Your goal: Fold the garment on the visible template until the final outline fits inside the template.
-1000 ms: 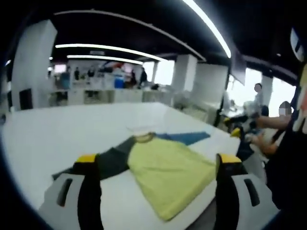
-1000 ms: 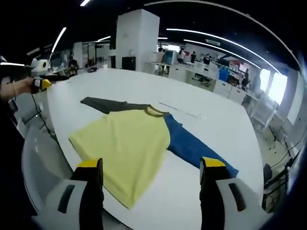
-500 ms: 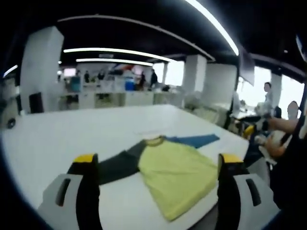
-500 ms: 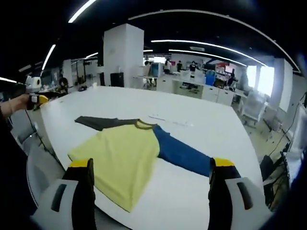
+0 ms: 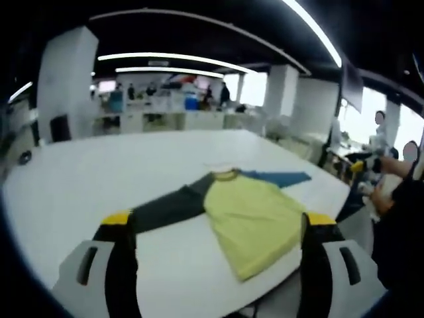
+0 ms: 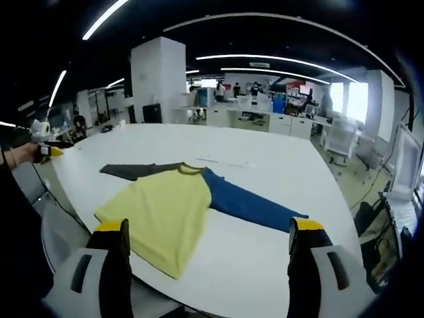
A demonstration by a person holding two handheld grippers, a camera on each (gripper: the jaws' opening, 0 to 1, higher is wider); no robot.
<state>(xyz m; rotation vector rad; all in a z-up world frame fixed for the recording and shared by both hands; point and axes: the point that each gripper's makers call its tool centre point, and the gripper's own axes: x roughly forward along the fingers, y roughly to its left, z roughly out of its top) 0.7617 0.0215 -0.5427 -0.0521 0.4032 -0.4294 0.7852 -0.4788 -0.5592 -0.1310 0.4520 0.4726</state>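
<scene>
Garment (image 6: pixel 173 211) flat, frame center, yellow hem at white table's (image 6: pixel 278 165) near edge; grey sleeve left, blue right. Bare tabletop beyond. Left gripper (image 5: pixel 218 228) and right gripper (image 6: pixel 209 235) wide apart, holding nothing, above table.

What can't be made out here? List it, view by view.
- Template: faint marks beyond the shirt collar in the right gripper view, too small to trace an outline.
- Blue sleeve: left gripper view, foreshortened, partly behind the yellow body.
- Shirt hem: whether it overhangs the white table, unclear.
- Background people: blurred.
</scene>
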